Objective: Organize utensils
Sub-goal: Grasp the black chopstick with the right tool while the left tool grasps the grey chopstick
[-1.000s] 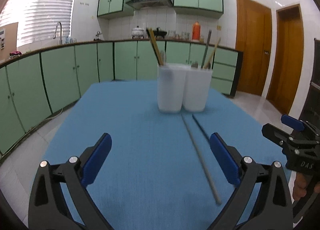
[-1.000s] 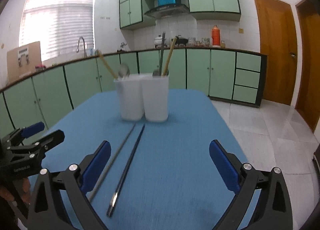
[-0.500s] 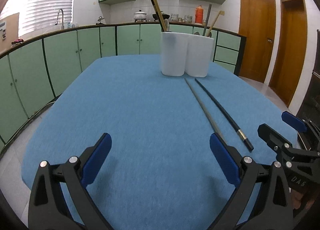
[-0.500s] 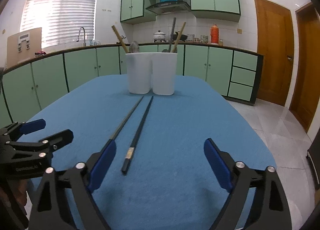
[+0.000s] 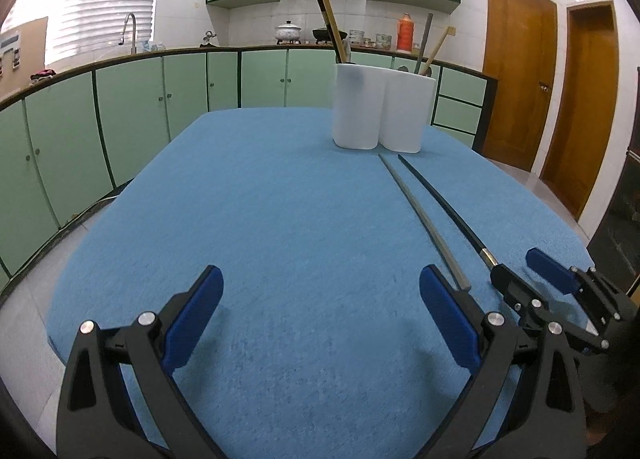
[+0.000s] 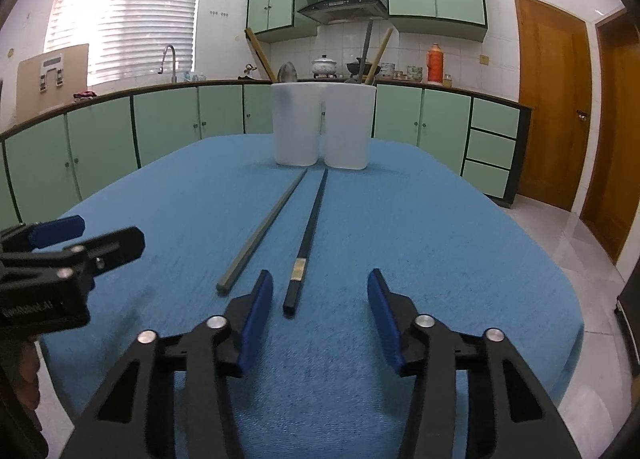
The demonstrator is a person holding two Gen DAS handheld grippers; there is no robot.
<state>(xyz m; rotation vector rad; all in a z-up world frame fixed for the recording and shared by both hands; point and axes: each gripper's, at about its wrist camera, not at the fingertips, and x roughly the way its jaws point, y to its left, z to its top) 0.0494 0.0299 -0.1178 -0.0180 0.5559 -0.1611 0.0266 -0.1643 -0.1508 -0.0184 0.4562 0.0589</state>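
Right gripper is hovering low over the blue cloth-covered counter, its blue-padded fingers closing, nothing pressed between them yet. The thin black chopstick with a pale band near its end is lying flat just ahead of the fingers, its near end sitting in the gap, closer to the left pad, not touching either pad. The grey-green square chopstick is lying beside it, just outside and ahead of the left finger, both sticks running away toward the white twin-compartment plastic utensil holder far ahead of the fingertips. The holder is standing upright with wooden sticks and a spoon poking out.

Left gripper is hanging over bare cloth, fingers spread wide, released, holding nothing. In the left wrist view the grey-green chopstick's near end is lying just ahead of the right finger tip, the black one further right, with the right gripper's black finger tip at its end; contact can't be told there.
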